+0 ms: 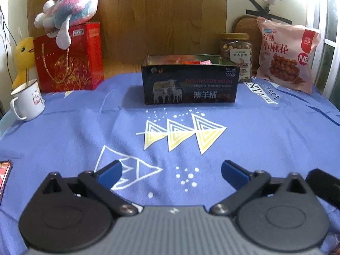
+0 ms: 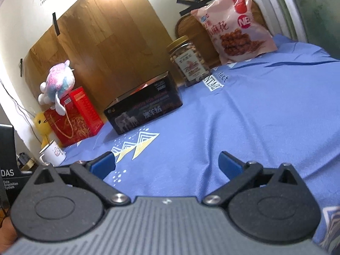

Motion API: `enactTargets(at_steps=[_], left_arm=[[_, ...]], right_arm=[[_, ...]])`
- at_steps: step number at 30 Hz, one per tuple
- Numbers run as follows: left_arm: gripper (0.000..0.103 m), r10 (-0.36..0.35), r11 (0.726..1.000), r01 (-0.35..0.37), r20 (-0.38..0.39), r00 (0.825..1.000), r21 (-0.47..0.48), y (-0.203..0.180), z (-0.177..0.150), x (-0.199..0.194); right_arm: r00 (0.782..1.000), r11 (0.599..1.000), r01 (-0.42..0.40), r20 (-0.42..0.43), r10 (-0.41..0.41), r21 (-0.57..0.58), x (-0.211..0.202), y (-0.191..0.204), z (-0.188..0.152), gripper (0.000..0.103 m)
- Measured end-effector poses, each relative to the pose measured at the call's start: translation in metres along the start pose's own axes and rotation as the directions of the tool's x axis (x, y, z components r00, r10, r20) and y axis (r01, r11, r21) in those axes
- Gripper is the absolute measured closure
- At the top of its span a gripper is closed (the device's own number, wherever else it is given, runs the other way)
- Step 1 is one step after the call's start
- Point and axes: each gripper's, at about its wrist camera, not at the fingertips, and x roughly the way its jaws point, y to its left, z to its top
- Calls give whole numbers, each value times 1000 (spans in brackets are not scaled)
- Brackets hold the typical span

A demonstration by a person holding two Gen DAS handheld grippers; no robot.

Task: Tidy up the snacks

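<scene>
A dark open-topped box (image 1: 189, 82) with sheep printed on its side stands at the back middle of the blue cloth, with red and pink packets showing inside it. The same box (image 2: 144, 108) appears left of centre in the right wrist view. A pink snack bag (image 1: 286, 54) leans at the back right, beside a clear jar of nuts (image 1: 237, 53); bag (image 2: 233, 23) and jar (image 2: 188, 61) also show in the right wrist view. My left gripper (image 1: 171, 173) is open over bare cloth, well short of the box. My right gripper (image 2: 166, 164) is open too, nothing between its blue pads.
A red gift bag (image 1: 69, 63) with a plush toy (image 1: 68, 12) on top stands at the back left, by a yellow duck toy (image 1: 23, 59) and a white mug (image 1: 27, 102). A red packet edge (image 1: 4, 176) shows at the far left. A wooden board (image 1: 159, 17) backs the table.
</scene>
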Motion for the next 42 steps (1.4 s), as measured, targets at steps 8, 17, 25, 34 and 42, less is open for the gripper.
enactTargets(at_steps=[8,17,25,34,42], left_arm=[[0,56,998,-56,-32,998,1,3,-5,4],[0,100,995,-99,-55,993,16,10,-10,12],[0,173,984,-172,-38,984,48,11,-12,20],[0,203,979,-202,-41,978,39,16,-14,26],[0,191,981,-189,-63,980,35,17,-15,28]], right_arm=[[998,1000,-11,-61,10,-20,7,5,-7,0],[993,1000,-16,-115,13,-18,14,5,-10,0],[989,1000,-19,-147,16,-16,21,5,-12,0],[990,999,-24,-140,21,-23,24,4,-10,0],[990,998,-23,-140,14,-61,27,6,-10,0]])
